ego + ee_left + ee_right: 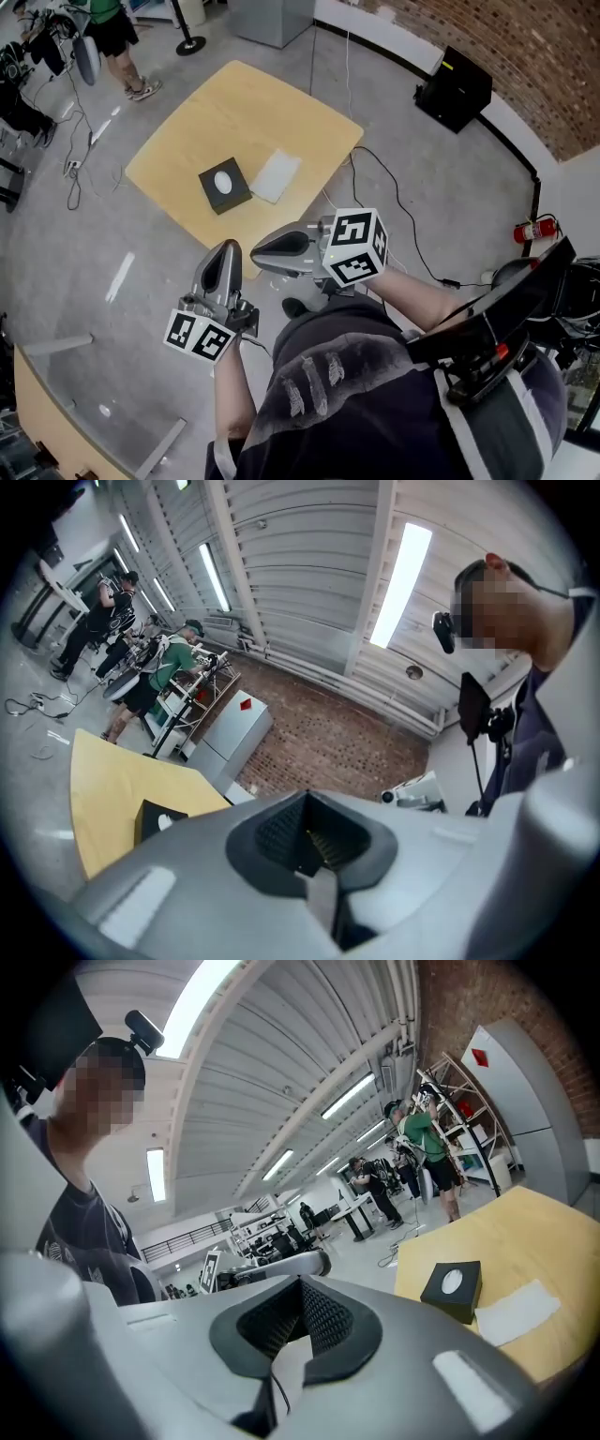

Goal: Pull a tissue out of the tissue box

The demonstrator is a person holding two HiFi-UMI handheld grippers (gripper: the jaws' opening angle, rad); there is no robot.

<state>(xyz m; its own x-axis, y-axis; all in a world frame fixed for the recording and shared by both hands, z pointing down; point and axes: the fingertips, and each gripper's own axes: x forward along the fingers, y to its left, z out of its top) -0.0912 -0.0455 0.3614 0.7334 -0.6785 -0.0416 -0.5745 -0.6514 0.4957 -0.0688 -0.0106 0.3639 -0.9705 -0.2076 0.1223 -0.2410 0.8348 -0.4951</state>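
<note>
Tan desk (253, 112) standing on grey floor (84, 272). Black tissue box (225, 186) sitting near desk middle, white tissue showing in oval top opening. Flat white sheet (276, 175) lying just beside box. Left gripper (228, 249) and right gripper (261, 253) hovering off desk, close to person's body, well apart from box. Both sets of jaws resting closed, gripping nothing. Brick wall (525, 56) running along room edge. Black case (454, 89) and red fire extinguisher (534, 228) sitting near it.

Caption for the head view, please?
Both shut, the left tongs and right tongs hover short of the tabletop tissue box.
</note>
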